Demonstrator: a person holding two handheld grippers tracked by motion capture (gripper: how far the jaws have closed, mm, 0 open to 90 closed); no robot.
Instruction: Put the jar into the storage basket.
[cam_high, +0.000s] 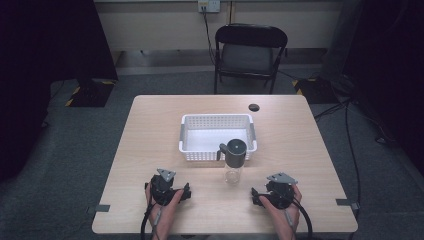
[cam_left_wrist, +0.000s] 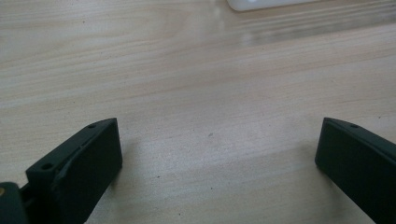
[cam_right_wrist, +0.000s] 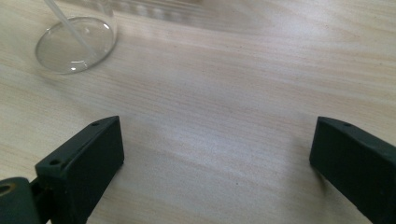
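One clear bottle (cam_high: 234, 159), one white basket (cam_high: 218, 120), one table (cam_high: 150, 140), one folding chair (cam_high: 250, 52), two tongs.

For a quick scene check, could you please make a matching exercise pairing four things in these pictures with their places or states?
Things:
1. white basket
2. clear bottle
3. black chair
4. left gripper

Places or states:
A. on the floor beyond the table's far edge
B. open over bare wood
C. stands upright in front of the basket, dark lid on
D. at the table's middle, empty

Pairs: 1-D, 2-C, 3-A, 4-B
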